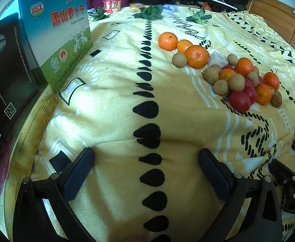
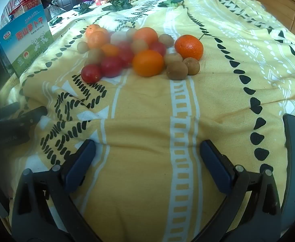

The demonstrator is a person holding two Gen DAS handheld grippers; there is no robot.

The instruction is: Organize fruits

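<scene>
Both grippers, left (image 1: 146,159) and right (image 2: 147,151), sit low in their frames with jaws spread and nothing between them. Under them lies the yellow blanket (image 2: 147,111); a box (image 1: 60,40) stands upper left. Fruit (image 2: 135,54) is heaped upper centre in the right view: oranges (image 2: 188,47), tomatoes (image 2: 91,73), small brown fruits (image 2: 177,70), all mixed. Sorting looks not yet begun; next I'd reach my right gripper forward to that near orange.
</scene>
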